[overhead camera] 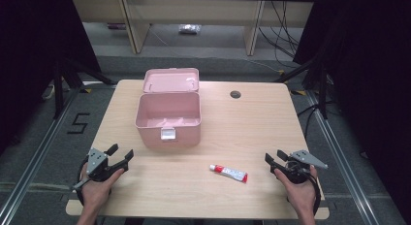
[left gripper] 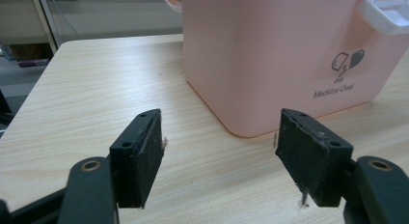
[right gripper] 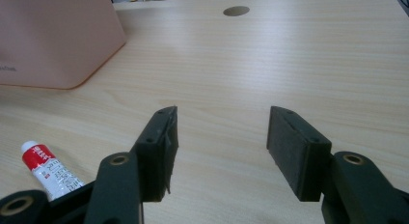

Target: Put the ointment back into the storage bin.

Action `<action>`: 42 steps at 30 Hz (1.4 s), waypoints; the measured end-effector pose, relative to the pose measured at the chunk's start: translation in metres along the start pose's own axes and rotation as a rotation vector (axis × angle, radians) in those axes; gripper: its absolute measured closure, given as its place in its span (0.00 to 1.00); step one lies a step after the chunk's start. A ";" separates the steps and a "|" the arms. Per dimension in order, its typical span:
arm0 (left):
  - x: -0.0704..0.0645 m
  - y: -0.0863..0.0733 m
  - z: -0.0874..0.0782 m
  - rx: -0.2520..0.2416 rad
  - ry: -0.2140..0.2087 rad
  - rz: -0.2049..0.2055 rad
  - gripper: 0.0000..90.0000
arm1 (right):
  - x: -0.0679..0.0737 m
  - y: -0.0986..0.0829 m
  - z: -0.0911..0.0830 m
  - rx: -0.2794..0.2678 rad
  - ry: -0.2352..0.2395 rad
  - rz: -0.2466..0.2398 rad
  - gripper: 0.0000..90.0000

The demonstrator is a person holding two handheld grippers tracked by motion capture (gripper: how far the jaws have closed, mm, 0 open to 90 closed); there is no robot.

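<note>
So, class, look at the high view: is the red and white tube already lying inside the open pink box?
No: the tube lies on the bare table, in front of the pink box and apart from it.

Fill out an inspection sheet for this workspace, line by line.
Surface: light wood table with a round grommet hole.
Job's things: pink medicine chest, lid open; red-and-white tube lying flat in front of it.
Clutter: nothing seen.
Grippers: left gripper and right gripper both open, empty, near the front edge.
Cables: black cables on the floor behind.
Surroundings: wooden furniture legs, dark stands at both sides.
</note>
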State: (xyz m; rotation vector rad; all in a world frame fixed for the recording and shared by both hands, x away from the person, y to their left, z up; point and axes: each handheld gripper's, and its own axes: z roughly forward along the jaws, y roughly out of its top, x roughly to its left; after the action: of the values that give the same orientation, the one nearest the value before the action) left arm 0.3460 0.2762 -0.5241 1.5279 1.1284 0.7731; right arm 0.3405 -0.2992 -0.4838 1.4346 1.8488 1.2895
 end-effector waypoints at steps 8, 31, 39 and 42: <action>-0.006 0.003 -0.003 0.006 -0.019 0.020 0.35 | -0.003 0.010 0.008 0.036 0.022 -0.044 0.56; -0.012 0.024 -0.005 0.006 -0.067 -0.015 0.48 | 0.016 0.021 0.012 0.223 0.055 -0.106 0.70; -0.013 0.025 -0.007 0.010 -0.066 -0.007 0.49 | 0.023 0.027 0.020 0.264 0.090 -0.084 0.73; -0.013 0.025 -0.008 0.012 -0.064 -0.006 0.49 | 0.023 0.030 0.023 0.286 0.099 -0.116 0.73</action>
State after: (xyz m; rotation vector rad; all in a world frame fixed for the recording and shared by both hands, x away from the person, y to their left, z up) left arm 0.3408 0.2662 -0.4969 1.5484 1.0912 0.7098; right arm 0.3658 -0.2690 -0.4642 1.3976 2.2211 1.0913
